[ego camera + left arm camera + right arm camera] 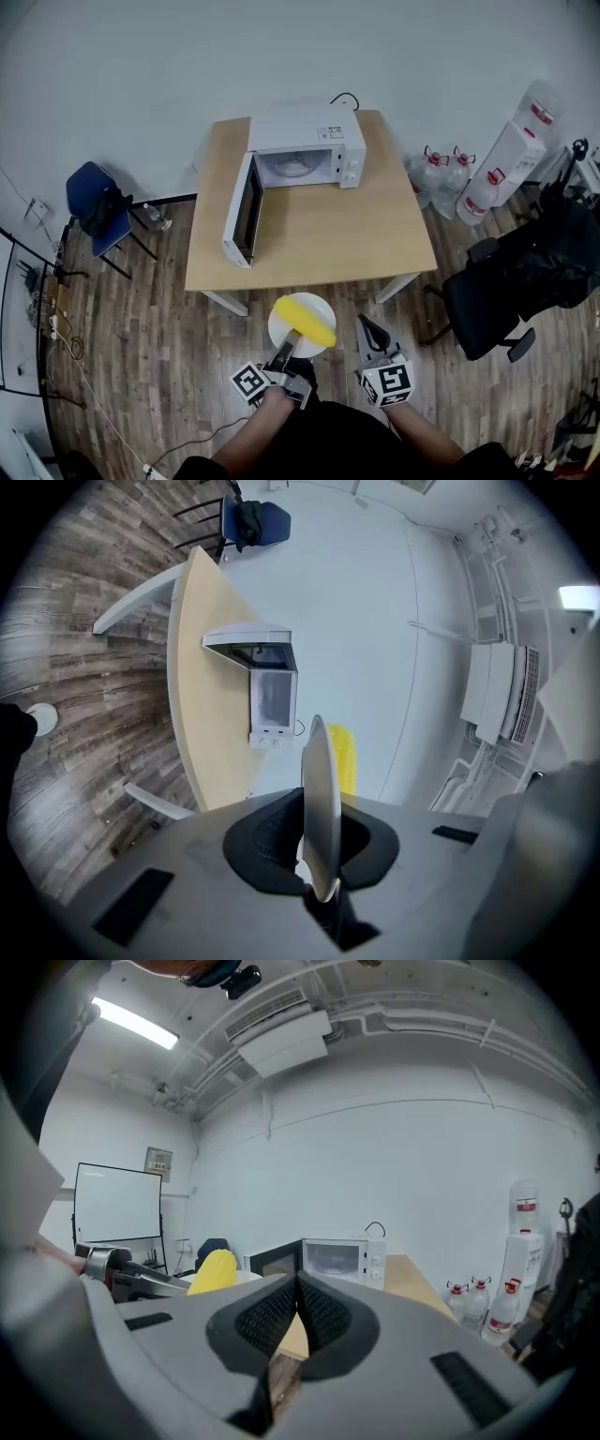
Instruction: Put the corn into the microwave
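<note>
The fingers of the left gripper pinch shut on the near rim of a white plate. The corn lies across the plate just beyond the tips. Beside them, the fingers of the right gripper are pressed together on nothing. Well ahead, the microwave stands on the counter, its door swung wide. The carry appears under way. Next, probably, the plate must travel level over the counter and slide through the opening, clear of the door.
</note>
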`<state>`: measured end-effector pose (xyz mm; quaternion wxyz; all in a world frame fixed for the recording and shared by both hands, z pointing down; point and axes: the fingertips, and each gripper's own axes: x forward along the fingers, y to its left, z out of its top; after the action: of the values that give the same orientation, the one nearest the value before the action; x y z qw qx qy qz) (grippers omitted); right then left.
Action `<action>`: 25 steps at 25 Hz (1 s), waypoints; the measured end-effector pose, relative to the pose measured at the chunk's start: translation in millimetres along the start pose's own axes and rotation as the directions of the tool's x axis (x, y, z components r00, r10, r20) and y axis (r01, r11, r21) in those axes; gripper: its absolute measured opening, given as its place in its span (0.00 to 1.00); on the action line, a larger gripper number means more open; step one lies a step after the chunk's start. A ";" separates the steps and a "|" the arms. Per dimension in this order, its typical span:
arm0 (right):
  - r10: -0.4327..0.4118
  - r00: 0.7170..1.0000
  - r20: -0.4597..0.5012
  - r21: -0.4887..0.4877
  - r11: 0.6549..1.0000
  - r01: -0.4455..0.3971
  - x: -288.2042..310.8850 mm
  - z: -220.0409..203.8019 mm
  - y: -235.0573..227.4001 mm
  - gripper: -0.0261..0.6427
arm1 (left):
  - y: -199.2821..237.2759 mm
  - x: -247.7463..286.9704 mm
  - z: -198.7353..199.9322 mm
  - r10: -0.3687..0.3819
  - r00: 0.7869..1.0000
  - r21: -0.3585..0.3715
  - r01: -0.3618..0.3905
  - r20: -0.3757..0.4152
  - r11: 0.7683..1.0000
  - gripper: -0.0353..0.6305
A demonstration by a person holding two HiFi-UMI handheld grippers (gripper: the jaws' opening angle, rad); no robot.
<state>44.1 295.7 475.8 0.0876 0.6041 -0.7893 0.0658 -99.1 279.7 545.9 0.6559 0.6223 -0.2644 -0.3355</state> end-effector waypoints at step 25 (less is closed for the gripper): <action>-0.151 0.987 -0.051 0.021 0.988 0.153 136.0 24.5 -37.1 0.13 | 12.6 125.3 90.0 -0.011 0.985 -0.025 0.007 -0.171 1.000 0.08</action>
<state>43.9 152.7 481.5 0.1043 0.6618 -0.7377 0.0834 -87.0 125.8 557.2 0.6822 0.6420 -0.2000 -0.2871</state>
